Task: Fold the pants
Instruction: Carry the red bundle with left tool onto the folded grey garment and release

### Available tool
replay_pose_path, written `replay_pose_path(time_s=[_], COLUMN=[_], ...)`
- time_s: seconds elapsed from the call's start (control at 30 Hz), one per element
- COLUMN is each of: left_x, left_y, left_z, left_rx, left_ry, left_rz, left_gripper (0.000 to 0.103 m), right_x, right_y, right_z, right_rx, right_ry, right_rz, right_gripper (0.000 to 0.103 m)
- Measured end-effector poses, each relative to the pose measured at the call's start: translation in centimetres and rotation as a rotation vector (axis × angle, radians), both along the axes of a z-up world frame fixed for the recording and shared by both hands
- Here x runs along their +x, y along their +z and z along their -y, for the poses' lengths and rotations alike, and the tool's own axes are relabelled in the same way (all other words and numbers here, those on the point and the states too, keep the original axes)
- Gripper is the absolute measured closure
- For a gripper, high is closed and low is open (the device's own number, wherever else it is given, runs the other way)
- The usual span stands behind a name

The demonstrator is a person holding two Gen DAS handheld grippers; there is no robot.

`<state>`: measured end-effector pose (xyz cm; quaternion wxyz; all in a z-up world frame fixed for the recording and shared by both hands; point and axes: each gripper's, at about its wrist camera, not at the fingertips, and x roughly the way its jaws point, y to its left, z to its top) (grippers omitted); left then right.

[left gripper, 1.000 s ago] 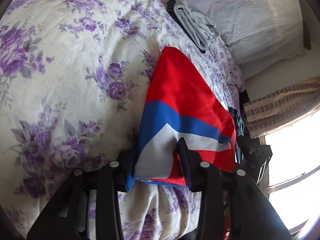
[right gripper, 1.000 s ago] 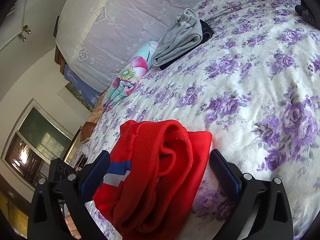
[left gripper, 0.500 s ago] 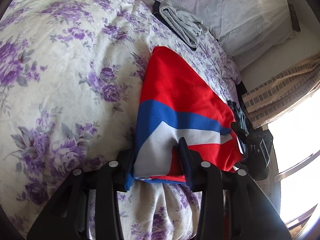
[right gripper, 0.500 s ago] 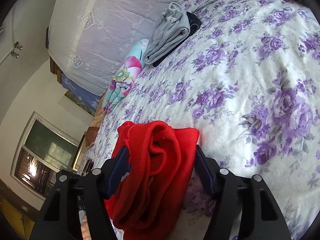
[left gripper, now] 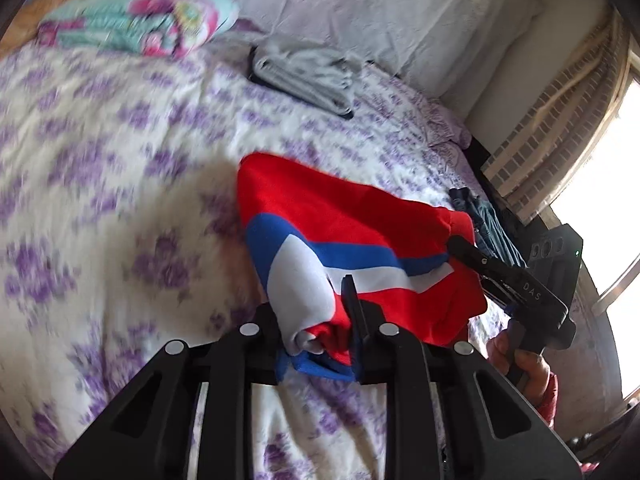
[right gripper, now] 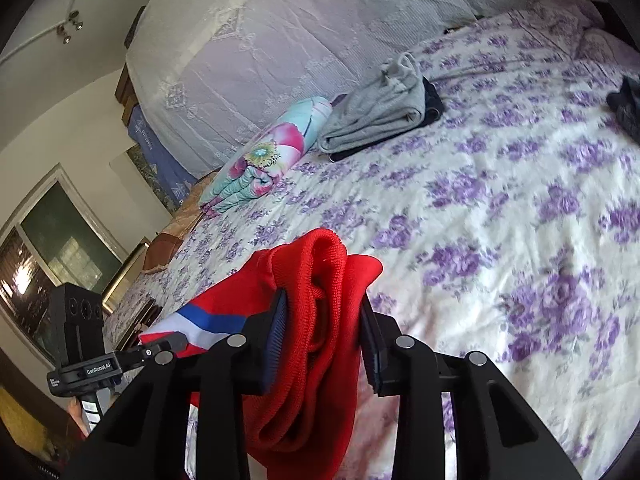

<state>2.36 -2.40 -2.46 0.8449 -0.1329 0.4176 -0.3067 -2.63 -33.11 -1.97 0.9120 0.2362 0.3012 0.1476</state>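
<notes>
The right tongs body reads "DAS"; the left tongs body reads "GenRobot.AI".

**Floral bed, laundry near the headboard**

The bed wears a white quilt with purple roses. By the headboard lie folded grey clothes over something dark, beside a rolled flowered blanket; dark clothing sits farther away.
</notes>
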Motion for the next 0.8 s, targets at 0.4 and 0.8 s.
replay_pose_path(time_s=[0.4,0.8], left_x=[15.9,39.3], left_y=[5.5,13.4], left_z=[5.0,12.7], left_rx=[0.094,0.117], left_ry=[-0.006,0.157], left_rz=[0.119,0.241], left_gripper=[0.082,0.081], right_x=[15.1,40.3], right_y=[7.5,16.1], right_z=[4.1,8.8], right_rx=[-0.107,-0.18], right_ry=[-0.027,-0.122], right_rz=[0.003,0.102], right_gripper=[0.069,0.069])
